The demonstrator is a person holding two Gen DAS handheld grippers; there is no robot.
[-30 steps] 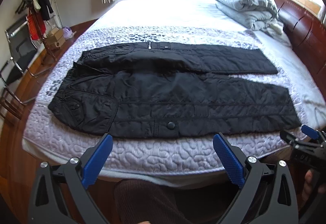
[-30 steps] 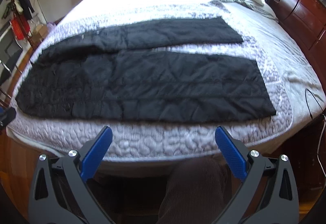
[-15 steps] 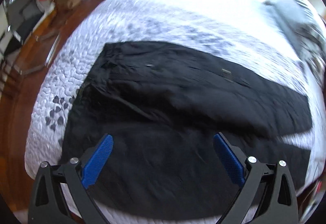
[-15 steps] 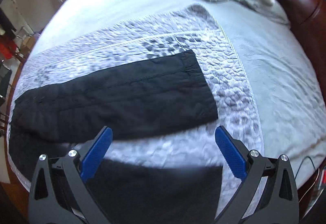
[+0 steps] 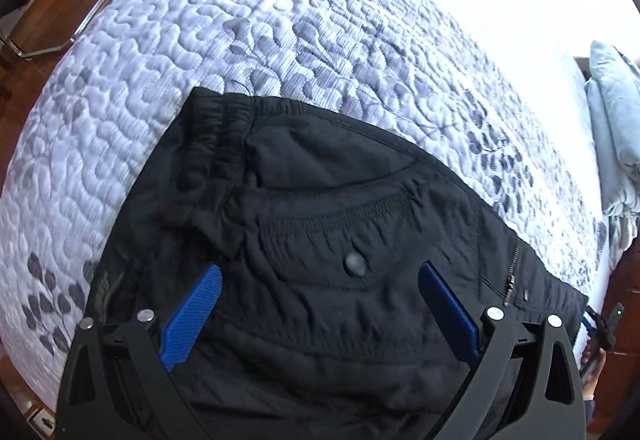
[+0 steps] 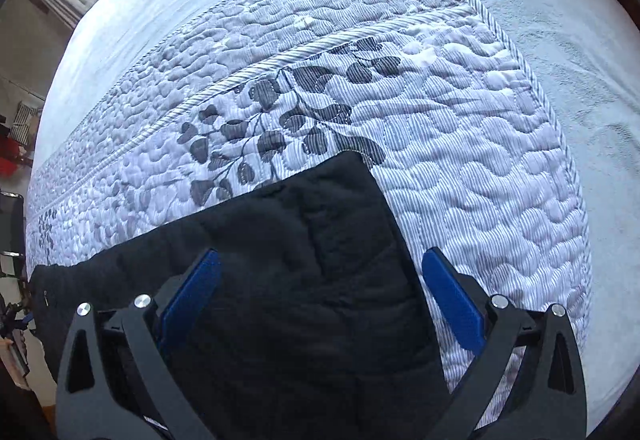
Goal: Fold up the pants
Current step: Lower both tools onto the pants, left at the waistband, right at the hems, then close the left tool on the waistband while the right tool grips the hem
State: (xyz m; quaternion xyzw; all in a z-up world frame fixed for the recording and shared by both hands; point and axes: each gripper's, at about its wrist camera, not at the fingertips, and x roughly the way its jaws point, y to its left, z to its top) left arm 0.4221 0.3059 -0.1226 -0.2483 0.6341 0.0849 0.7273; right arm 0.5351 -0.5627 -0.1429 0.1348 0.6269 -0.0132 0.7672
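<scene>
Pants [image 5: 320, 240] lie flat on quilted bedspread [image 5: 280, 32]. Left tool [image 5: 320, 314] hangs spread above waistband pocket; right tool [image 6: 320, 304] hangs spread above leg hem.

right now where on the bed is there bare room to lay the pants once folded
Free: the quilt past the leg end of the pants, out to its striped edge, and the quilt beyond the waistband. The plain sheet further right is bare too. Crowded: under both open hand-held grippers, left and right, where the black pants lie.
</scene>
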